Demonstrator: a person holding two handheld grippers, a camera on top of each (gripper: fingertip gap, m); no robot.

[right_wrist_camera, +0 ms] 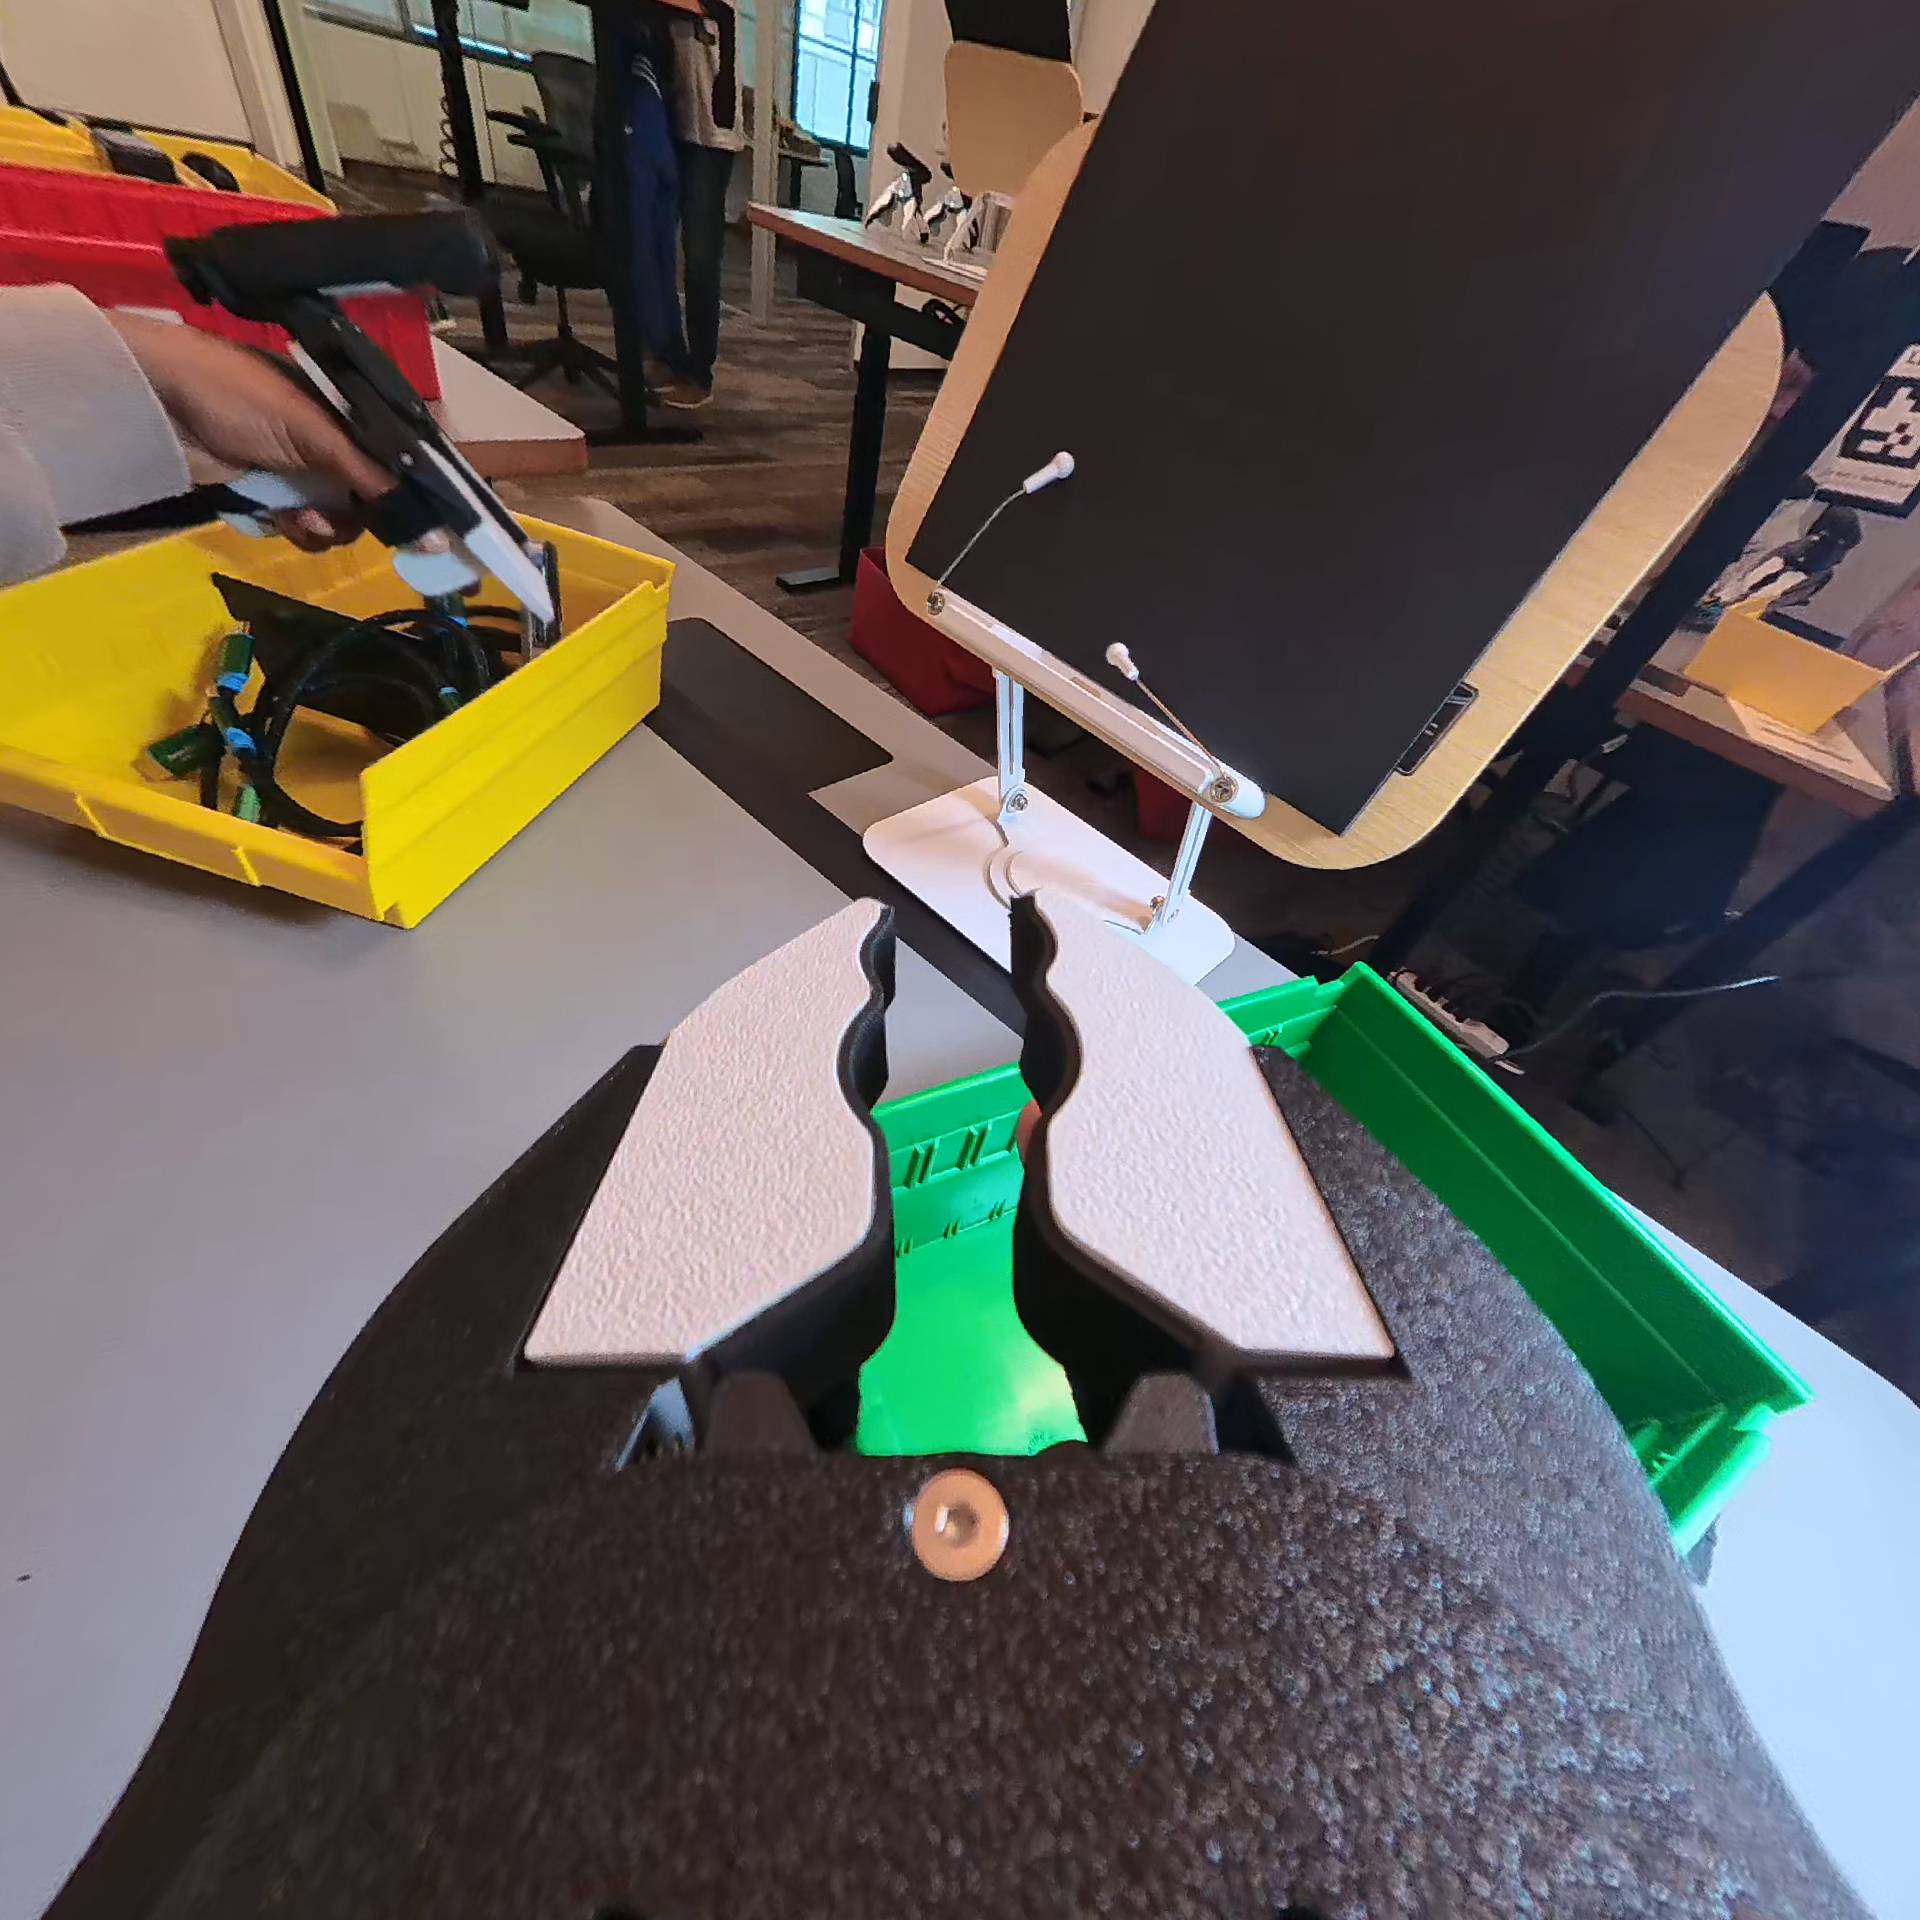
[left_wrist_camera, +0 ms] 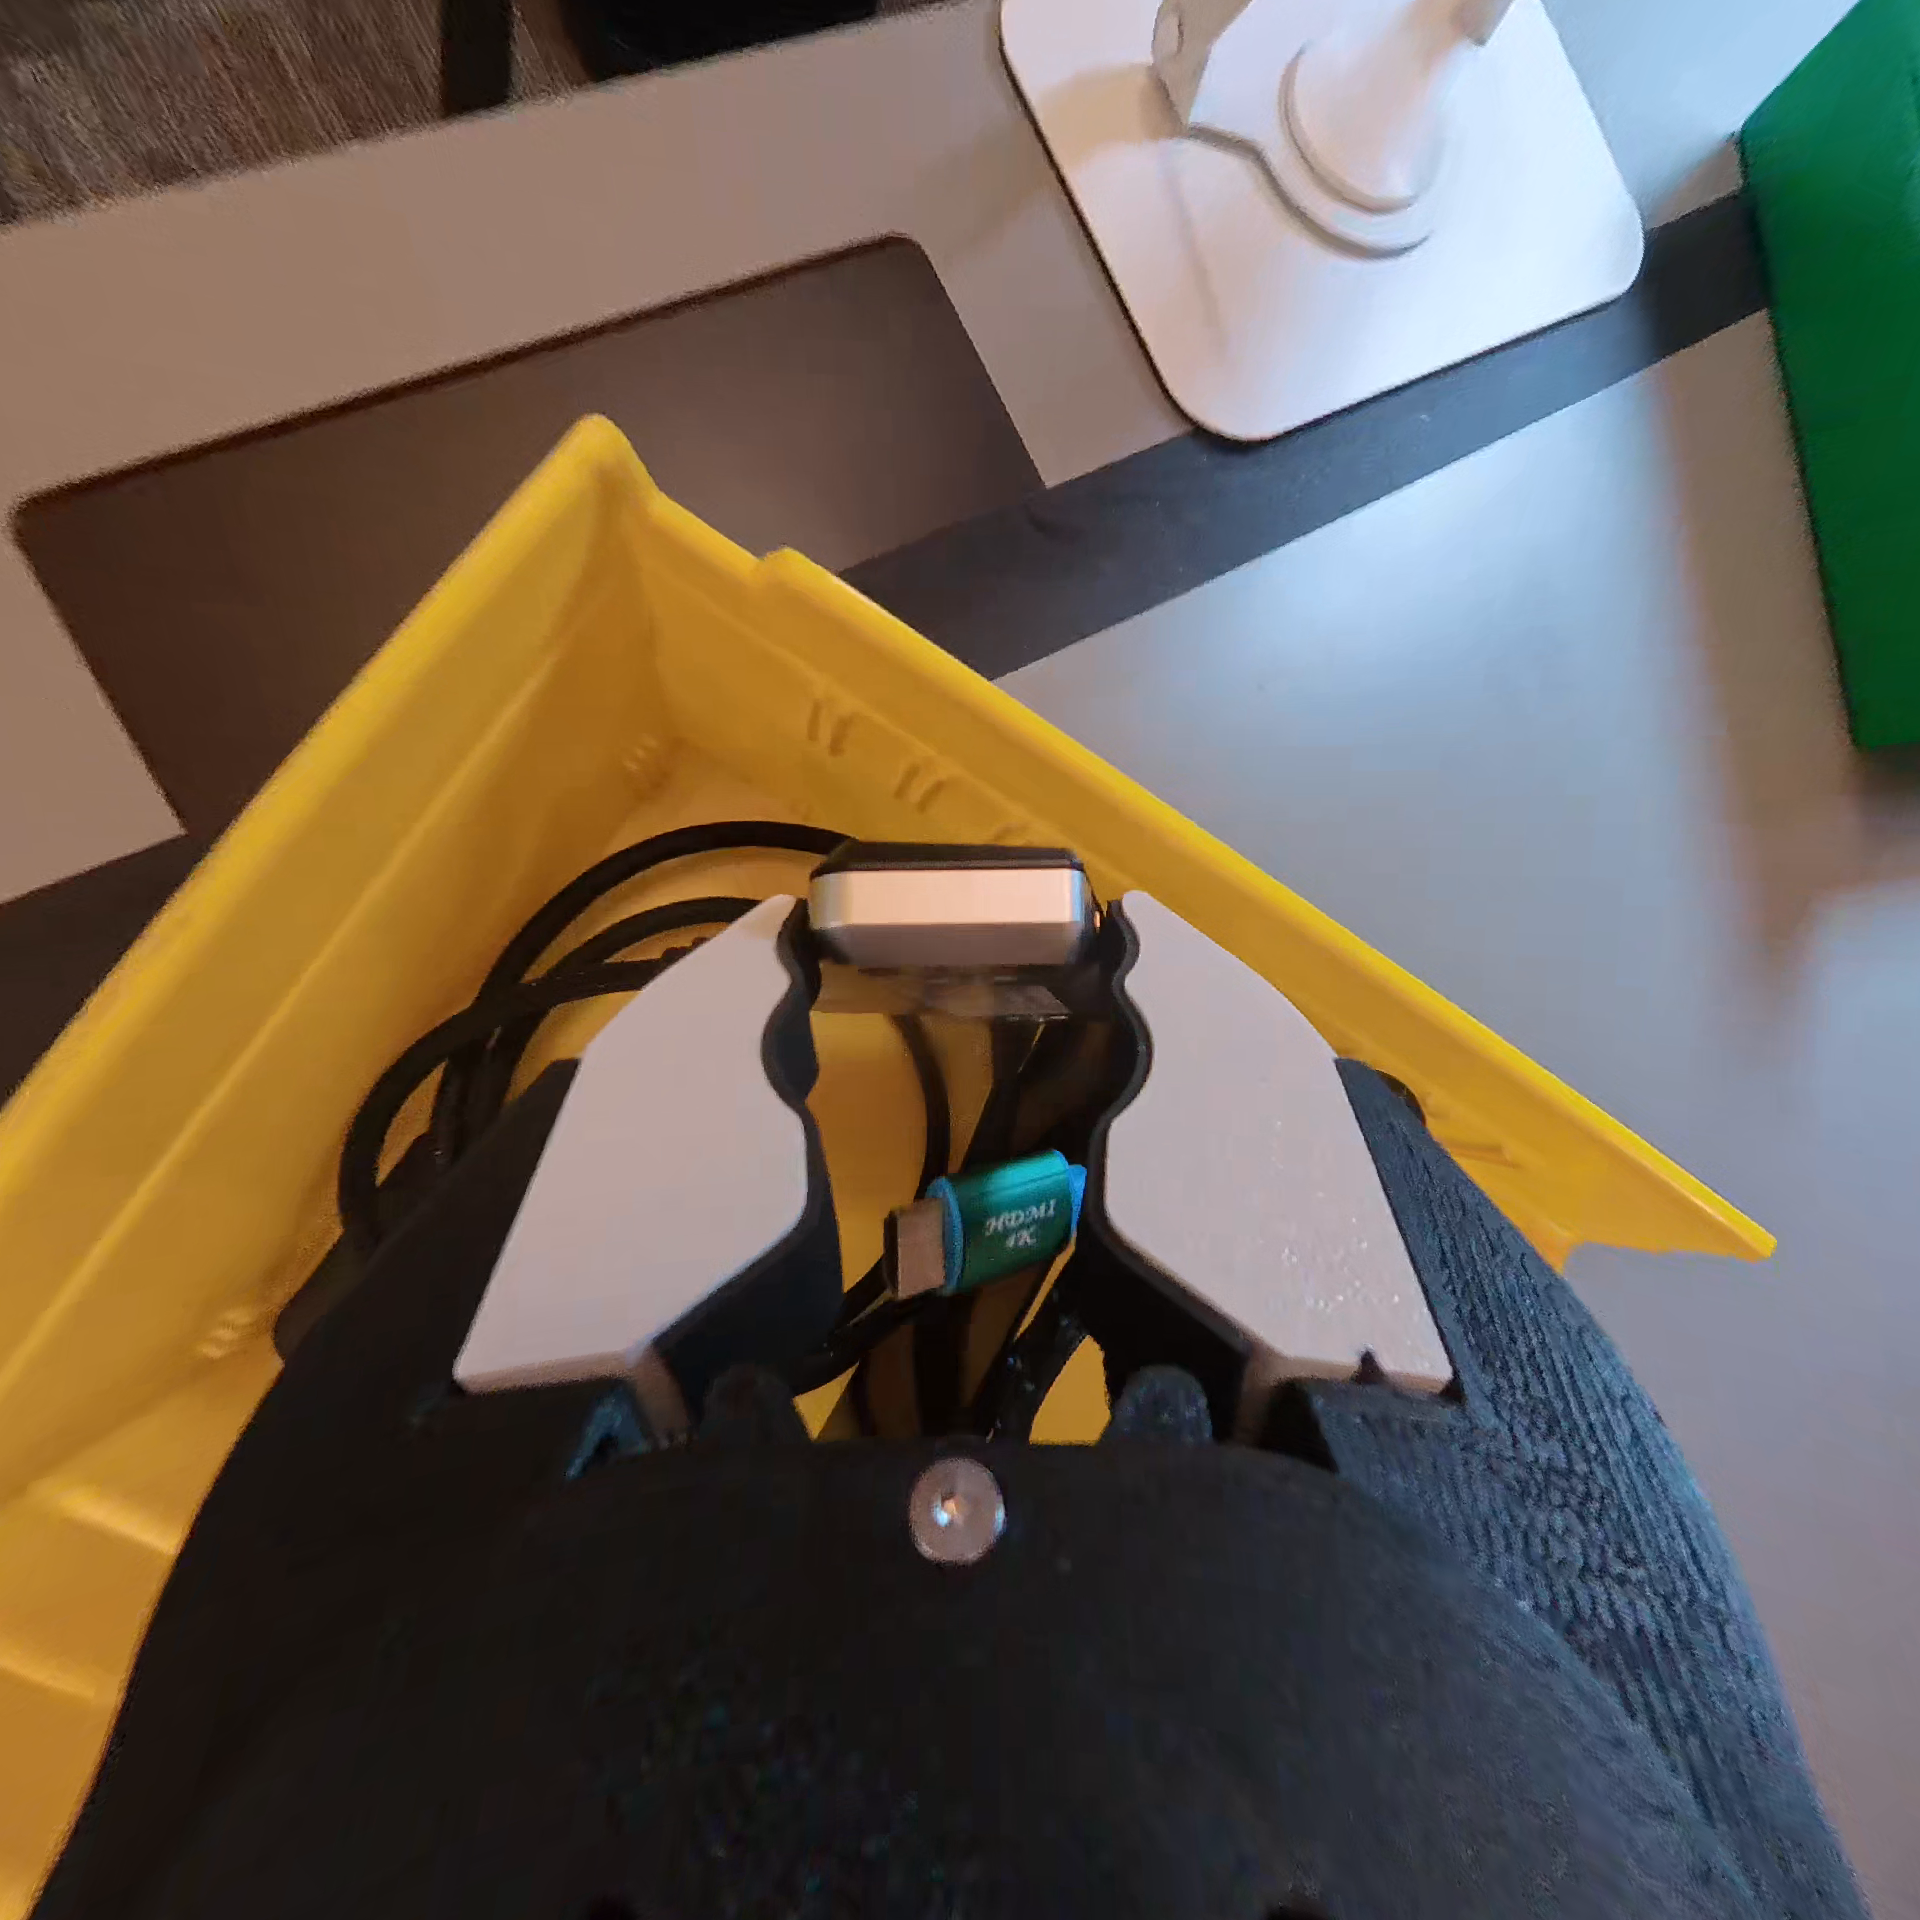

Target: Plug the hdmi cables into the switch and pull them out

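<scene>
In the left wrist view my left gripper [left_wrist_camera: 951, 935] is shut on a small silver and black HDMI switch [left_wrist_camera: 951, 909] and holds it inside the yellow bin [left_wrist_camera: 520, 769], near the bin's far corner. Black cables [left_wrist_camera: 499, 997] lie coiled in the bin. A green HDMI plug [left_wrist_camera: 997, 1221] with a metal tip lies between my fingers, below the switch. In the right wrist view my right gripper [right_wrist_camera: 951, 940] is open and empty above the green bin [right_wrist_camera: 1507, 1164]. The left gripper [right_wrist_camera: 520, 571] shows there too, reaching into the yellow bin [right_wrist_camera: 499, 790].
A white stand base [left_wrist_camera: 1340, 208] stands on the grey table behind the yellow bin; it carries a tilted dark board [right_wrist_camera: 1351, 416]. A green bin edge [left_wrist_camera: 1839, 416] is at the right. A dark mat [left_wrist_camera: 468, 436] lies under the bin's far corner. Red bins [right_wrist_camera: 125, 229] stand farther back. The left gripper's tips are roughly 45 centimetres from the right gripper's.
</scene>
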